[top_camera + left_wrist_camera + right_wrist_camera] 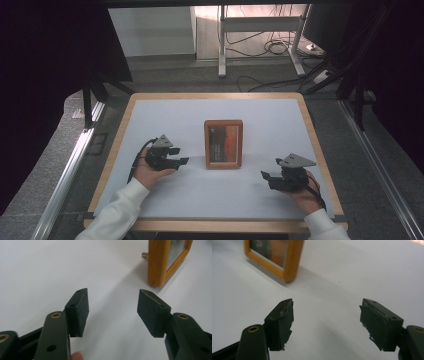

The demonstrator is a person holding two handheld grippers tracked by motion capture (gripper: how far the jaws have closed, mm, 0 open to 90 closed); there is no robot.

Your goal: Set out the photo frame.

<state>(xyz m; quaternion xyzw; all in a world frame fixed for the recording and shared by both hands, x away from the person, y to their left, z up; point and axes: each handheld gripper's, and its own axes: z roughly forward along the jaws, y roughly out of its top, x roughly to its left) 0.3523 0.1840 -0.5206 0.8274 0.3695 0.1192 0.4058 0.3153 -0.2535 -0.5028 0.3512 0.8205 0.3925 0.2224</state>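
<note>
A wooden picture frame (223, 144) with a reddish picture sits in the middle of the white table top (260, 120). My left gripper (183, 161) is a short way to the frame's left, held in a hand, its jaws pointing toward the frame. In the left gripper view its jaws (112, 307) are open with nothing between them, and the frame's edge (156, 262) is ahead at upper right. My right gripper (265, 176) lies right of and nearer than the frame. In its own view it (327, 320) is open and empty, with the frame's corner (289, 262) ahead at upper left.
The table has a raised wooden rim (115, 150). A small metal peg (144, 254) shows behind the frame. Beyond the table are grey floor, loose cables (270, 47) and white desk legs (221, 45). Metal rails (65, 175) run along both sides.
</note>
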